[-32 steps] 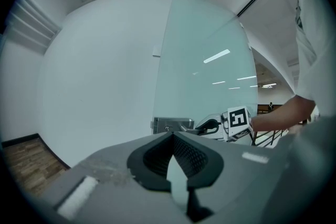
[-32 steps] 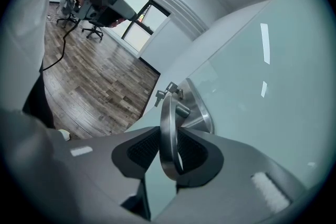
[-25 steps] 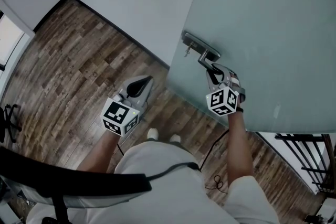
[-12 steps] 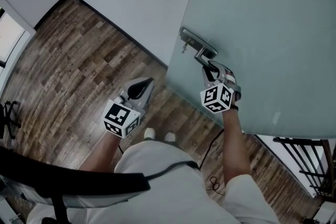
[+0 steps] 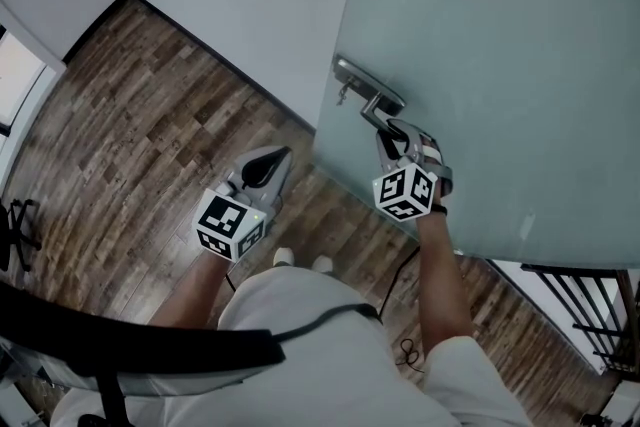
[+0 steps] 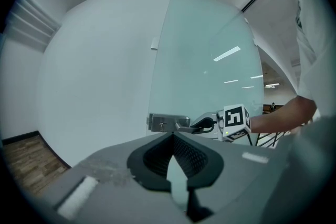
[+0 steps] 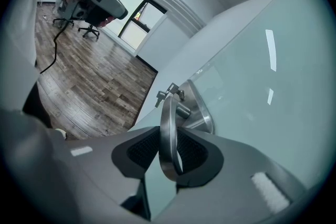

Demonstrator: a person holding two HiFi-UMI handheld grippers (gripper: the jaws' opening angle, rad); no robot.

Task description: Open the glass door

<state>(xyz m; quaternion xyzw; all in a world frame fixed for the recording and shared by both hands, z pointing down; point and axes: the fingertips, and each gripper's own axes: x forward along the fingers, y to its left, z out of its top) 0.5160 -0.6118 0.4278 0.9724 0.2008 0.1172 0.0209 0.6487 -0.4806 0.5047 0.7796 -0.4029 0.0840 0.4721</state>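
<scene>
Only the right gripper view shows my right claw (image 7: 169,150) clamping the curved steel handle (image 7: 167,118) of the frosted glass door (image 7: 262,86); left claw (image 6: 173,138) closed, empty.

One glass door (image 5: 500,35), one metal handle (image 7: 167,128), one left gripper (image 5: 272,160), one right gripper (image 5: 395,130).

The person wears a white short-sleeved top (image 5: 310,365) and white shoes (image 5: 288,257), and a thin dark cable (image 5: 325,321) crosses the chest. The left gripper (image 5: 268,165) and the right gripper (image 5: 392,130) are grey. Each has a cube of black-and-white square markers (image 5: 230,223) and black ribbed pads (image 6: 157,155).
</scene>
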